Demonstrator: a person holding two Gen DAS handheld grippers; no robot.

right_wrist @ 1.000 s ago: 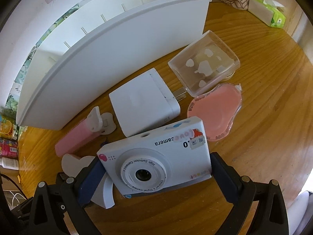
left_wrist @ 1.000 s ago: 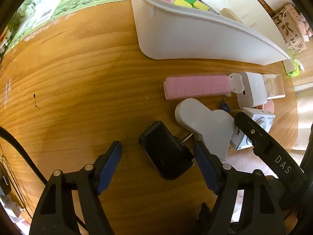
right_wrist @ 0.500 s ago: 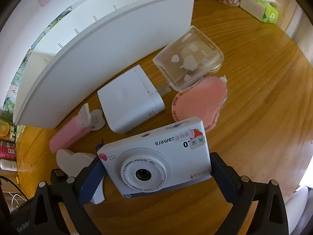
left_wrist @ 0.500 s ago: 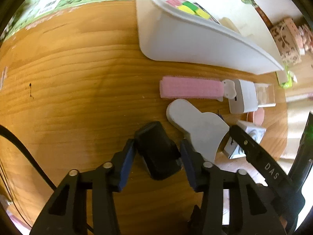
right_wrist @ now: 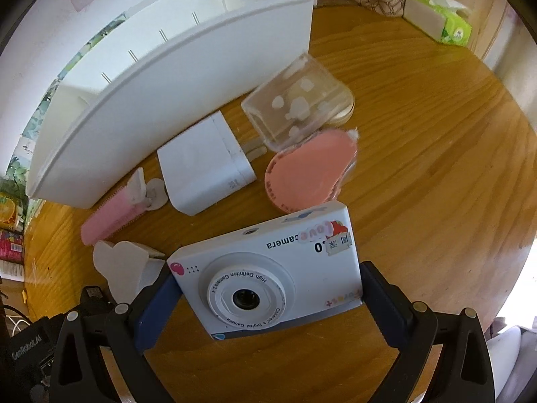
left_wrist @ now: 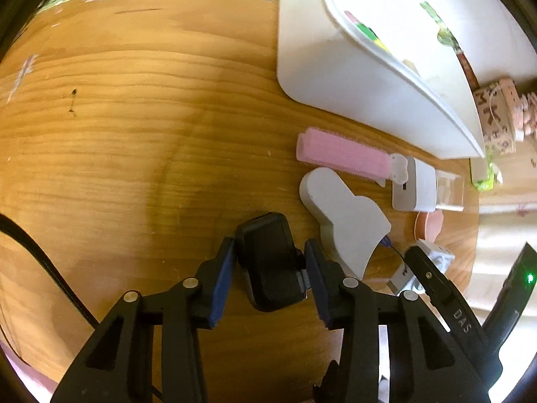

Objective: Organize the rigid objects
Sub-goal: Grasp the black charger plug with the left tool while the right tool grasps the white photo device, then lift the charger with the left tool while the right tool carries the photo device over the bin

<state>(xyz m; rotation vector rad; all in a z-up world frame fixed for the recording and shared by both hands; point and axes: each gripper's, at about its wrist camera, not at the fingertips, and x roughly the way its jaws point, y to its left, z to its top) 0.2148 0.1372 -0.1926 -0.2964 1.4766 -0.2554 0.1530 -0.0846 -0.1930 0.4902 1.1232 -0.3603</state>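
My left tongs [left_wrist: 270, 268] have just been closing and now pinch the black charger [left_wrist: 270, 265] crosswise, its long axis running away from me, the white organizer [left_wrist: 352, 77] up and to the right across the counter [left_wrist: 134, 134]. My right tongs [right_wrist: 265, 292] clamp the white camera [right_wrist: 265, 272] by its short ends; the organizer [right_wrist: 188, 80] lies ahead to the left, beyond the white adapter [right_wrist: 201, 164].

Wooden surface [right_wrist: 419, 107] carries white bin [right_wrist: 188, 77], pink comb [right_wrist: 107, 215], white charger [right_wrist: 201, 164], clear box [right_wrist: 298, 104], pink case [right_wrist: 308, 171].
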